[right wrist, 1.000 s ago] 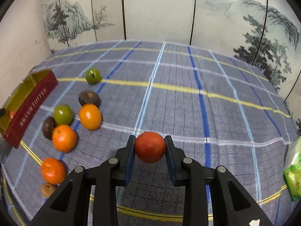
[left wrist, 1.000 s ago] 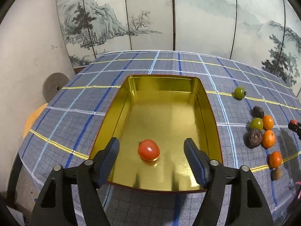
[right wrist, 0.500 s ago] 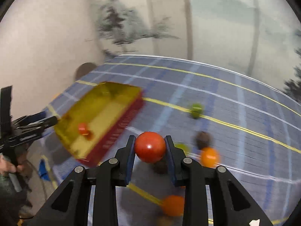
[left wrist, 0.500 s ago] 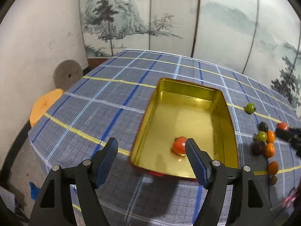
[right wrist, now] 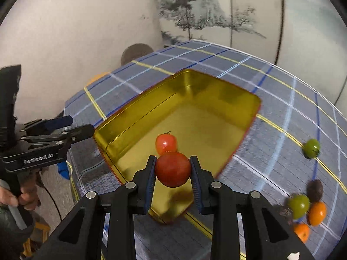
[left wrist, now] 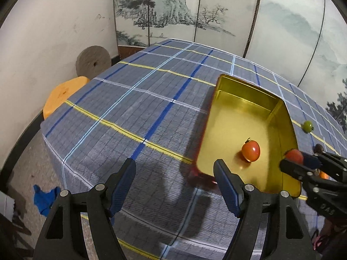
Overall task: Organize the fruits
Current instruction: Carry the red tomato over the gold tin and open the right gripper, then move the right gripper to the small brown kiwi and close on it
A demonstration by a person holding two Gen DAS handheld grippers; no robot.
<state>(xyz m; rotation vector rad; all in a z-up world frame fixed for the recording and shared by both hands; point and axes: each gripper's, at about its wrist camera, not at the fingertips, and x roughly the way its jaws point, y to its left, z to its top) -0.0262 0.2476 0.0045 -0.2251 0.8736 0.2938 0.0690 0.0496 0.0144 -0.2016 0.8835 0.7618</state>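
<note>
A gold tin tray (left wrist: 227, 99) (right wrist: 138, 112) stands on the checked tablecloth with one red tomato (left wrist: 251, 151) (right wrist: 166, 142) inside. My right gripper (right wrist: 173, 170) is shut on a second red tomato (right wrist: 173, 169) and holds it over the tray's near corner; it also shows in the left wrist view (left wrist: 300, 162) at the tray's right rim. My left gripper (left wrist: 174, 184) is open and empty, left of the tray's near end, above the cloth.
Loose fruit lies right of the tray: a green tomato (right wrist: 311, 148) (left wrist: 308, 126), another green one (right wrist: 299, 204), oranges (right wrist: 317, 213) and dark fruits (right wrist: 315, 189). A grey stone disc (left wrist: 93, 64) and orange stool (left wrist: 63, 93) stand beyond the table's left edge.
My right gripper has carried its tomato left to the tray's edge. My left gripper has drawn back and to the left, away from the tray.
</note>
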